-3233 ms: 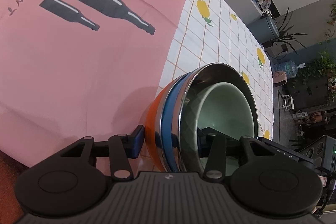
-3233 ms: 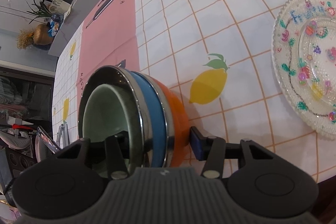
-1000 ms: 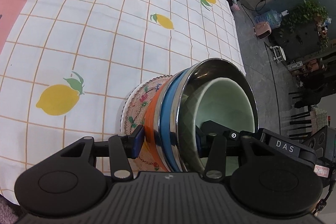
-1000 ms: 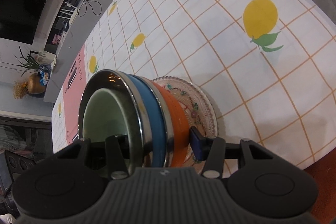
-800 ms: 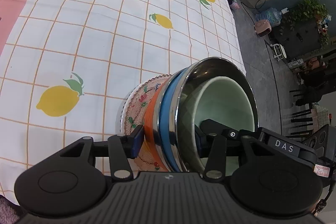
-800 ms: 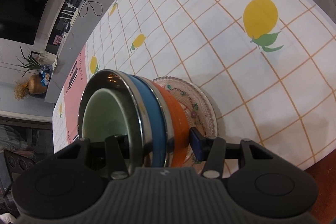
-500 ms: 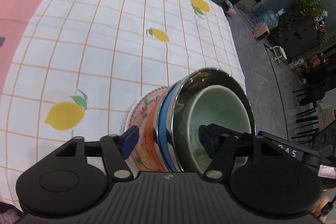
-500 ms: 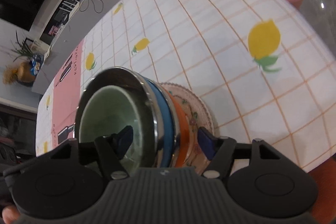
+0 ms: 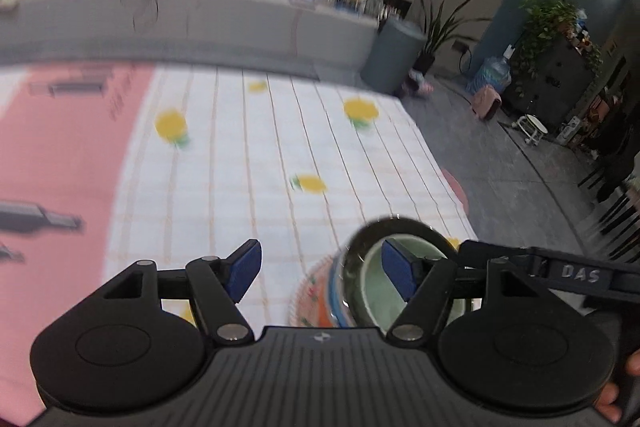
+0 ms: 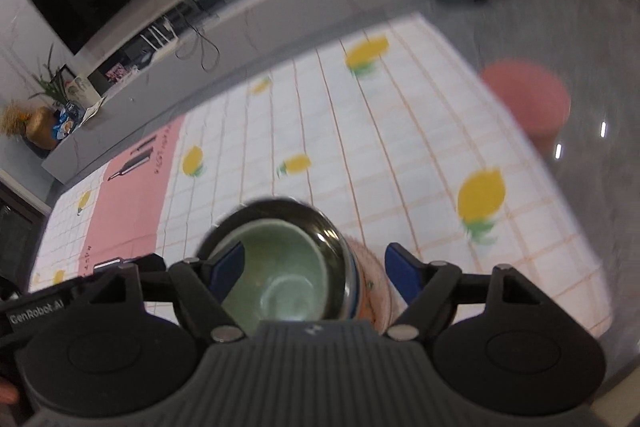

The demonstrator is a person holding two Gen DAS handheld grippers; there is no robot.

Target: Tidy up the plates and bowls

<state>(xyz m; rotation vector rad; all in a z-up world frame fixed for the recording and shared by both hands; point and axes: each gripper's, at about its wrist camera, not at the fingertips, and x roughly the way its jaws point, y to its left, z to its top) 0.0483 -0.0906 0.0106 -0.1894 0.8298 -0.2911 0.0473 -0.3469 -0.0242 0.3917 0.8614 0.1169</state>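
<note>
Tabletop w/ lemon-print cloth carries the patterned plate, and the bowl stack sits on it: orange, blue, steel bowl, green bowl innermost. Stack lies below both grippers. Right gripper is spread wide, holding nothing, straddling the rim. Left gripper likewise released, stack off toward its right finger. I judge the right is nearer; stacking looks done.
</note>
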